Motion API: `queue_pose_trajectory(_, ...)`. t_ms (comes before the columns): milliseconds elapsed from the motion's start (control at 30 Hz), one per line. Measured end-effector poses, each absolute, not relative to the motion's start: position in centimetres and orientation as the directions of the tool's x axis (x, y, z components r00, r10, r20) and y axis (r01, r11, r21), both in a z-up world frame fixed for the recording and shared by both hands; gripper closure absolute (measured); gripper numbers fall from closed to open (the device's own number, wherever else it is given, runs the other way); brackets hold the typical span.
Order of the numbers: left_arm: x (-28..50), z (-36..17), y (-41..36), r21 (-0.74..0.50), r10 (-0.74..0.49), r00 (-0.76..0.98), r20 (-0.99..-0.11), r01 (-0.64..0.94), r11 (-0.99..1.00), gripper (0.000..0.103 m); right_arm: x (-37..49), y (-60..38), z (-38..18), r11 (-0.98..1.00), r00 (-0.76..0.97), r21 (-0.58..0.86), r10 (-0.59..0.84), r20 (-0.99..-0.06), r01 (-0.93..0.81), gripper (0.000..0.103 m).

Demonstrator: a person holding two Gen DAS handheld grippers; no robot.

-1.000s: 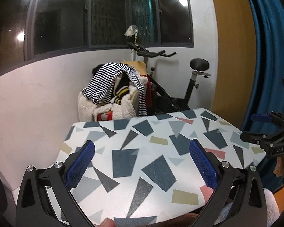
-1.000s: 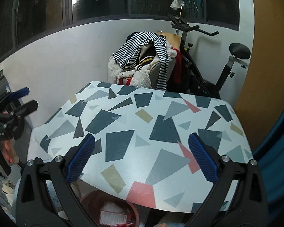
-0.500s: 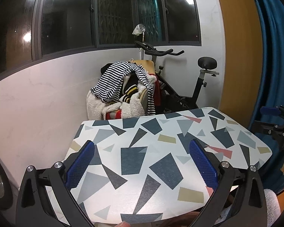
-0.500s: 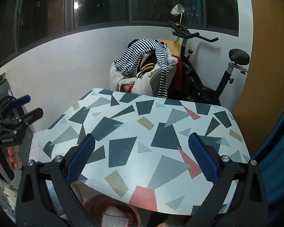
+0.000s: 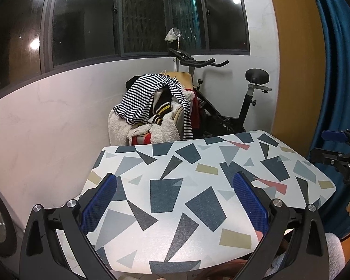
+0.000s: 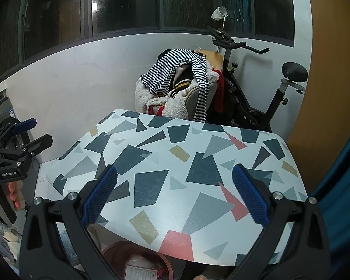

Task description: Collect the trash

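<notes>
The left gripper is held wide open over the near left edge of the patterned counter, with nothing between its blue pads. The right gripper is likewise spread wide and empty above the near right edge. Trash is seen in a reddish bin under the counter's near edge. Clothes are piled beyond the far edge, beside an exercise bike.

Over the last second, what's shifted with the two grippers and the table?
Both grippers pulled back and up from the patterned table: more of its top and the wall behind shows. The left gripper and right gripper stay open and empty. The bin under the table edge hasn't moved.
</notes>
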State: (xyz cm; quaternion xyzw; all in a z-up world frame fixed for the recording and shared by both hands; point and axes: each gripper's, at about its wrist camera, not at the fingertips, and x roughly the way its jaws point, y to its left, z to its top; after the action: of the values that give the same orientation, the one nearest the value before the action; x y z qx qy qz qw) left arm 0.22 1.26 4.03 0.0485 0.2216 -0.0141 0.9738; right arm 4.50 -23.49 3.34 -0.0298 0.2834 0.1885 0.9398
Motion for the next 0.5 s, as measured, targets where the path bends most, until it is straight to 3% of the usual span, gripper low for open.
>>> queue_pose_trajectory(500, -0.04, 4.47, 0.75, 0.082, -0.017, 0.902, -0.432, 0.058, 0.995, 0.006, 4.44, -23.62, 3.29, 0.930, 0.773, 0.049, 0.332, -0.541, -0.365, 0.006)
